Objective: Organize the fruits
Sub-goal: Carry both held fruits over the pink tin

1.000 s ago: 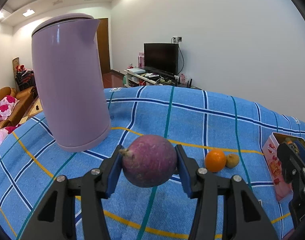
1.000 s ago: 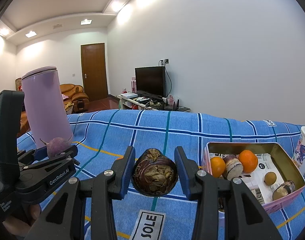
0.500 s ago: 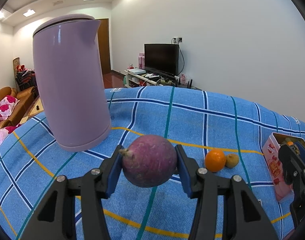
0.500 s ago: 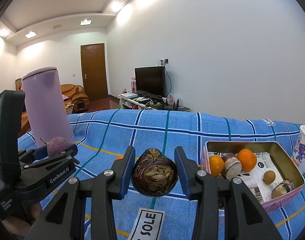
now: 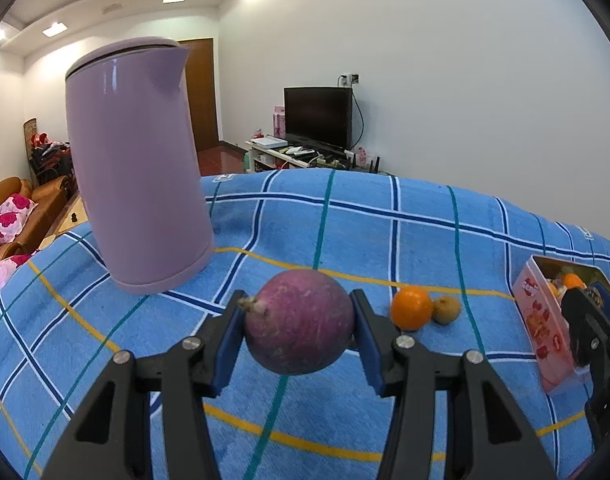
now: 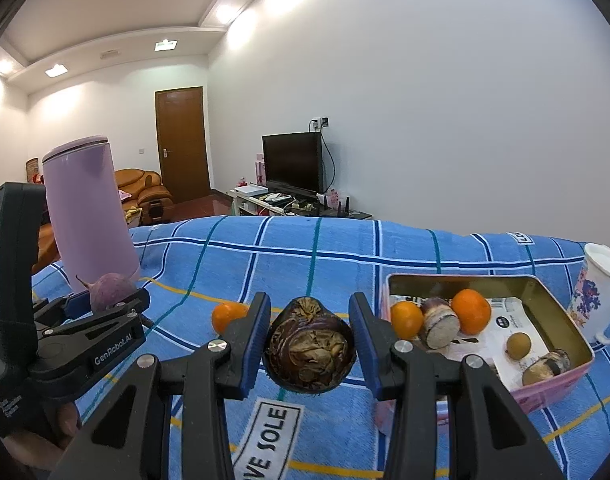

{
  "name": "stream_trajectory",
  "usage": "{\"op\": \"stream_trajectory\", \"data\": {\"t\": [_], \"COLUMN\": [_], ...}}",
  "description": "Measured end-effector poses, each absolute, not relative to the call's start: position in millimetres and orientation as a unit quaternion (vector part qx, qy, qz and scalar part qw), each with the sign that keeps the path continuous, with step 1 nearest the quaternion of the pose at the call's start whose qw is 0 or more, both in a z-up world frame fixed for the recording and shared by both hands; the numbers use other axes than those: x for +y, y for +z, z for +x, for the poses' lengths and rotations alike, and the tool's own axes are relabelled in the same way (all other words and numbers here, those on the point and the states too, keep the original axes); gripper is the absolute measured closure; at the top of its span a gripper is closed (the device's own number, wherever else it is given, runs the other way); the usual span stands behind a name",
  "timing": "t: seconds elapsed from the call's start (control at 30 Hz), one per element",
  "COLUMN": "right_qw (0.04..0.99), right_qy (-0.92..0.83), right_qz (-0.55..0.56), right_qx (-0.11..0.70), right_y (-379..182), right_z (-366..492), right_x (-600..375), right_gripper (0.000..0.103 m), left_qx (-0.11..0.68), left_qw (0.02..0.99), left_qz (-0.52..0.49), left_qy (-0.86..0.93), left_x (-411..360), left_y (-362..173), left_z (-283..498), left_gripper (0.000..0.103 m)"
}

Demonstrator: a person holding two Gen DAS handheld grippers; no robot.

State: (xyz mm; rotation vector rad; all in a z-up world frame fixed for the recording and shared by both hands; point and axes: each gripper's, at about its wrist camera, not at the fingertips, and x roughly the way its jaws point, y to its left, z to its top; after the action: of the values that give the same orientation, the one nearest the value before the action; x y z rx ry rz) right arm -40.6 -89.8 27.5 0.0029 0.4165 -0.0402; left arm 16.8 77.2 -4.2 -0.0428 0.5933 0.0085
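Purple round fruit (image 5: 299,322) clamped in left gripper (image 5: 297,336), off the blue checked cloth (image 5: 345,224). Dark wrinkled fruit (image 6: 309,346) pinched in right gripper (image 6: 309,346). Pink tin (image 6: 561,376) with oranges just right of it, lilac kettle (image 5: 137,160) ahead-left.

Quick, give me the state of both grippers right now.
Left gripper: shut on the round purple fruit, held above the blue cloth.
Right gripper: shut on the dark wrinkled fruit.
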Motion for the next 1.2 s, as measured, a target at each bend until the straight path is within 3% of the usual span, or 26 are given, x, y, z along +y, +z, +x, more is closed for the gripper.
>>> {"op": "stream_trajectory", "data": {"t": [0.63, 1.2], "right_qw": [0.98, 0.962], "right_qy": [-0.063, -0.176], "right_qz": [0.027, 0.016], "right_qx": [0.185, 0.209], "right_y": [43.1, 43.1], "right_z": [-66.4, -64.7], "right_x": [-158.2, -261.6], "right_gripper": [0.06, 0.06], "left_qx": [0.266, 0.262], "left_qw": [0.963, 0.952], "left_qz": [-0.005, 0.038], "left_qy": [-0.051, -0.151], "left_x": [17.7, -105.0], "left_y": [16.8, 29.4], "left_z": [-10.9, -10.7], "left_gripper": [0.05, 0.05]}}
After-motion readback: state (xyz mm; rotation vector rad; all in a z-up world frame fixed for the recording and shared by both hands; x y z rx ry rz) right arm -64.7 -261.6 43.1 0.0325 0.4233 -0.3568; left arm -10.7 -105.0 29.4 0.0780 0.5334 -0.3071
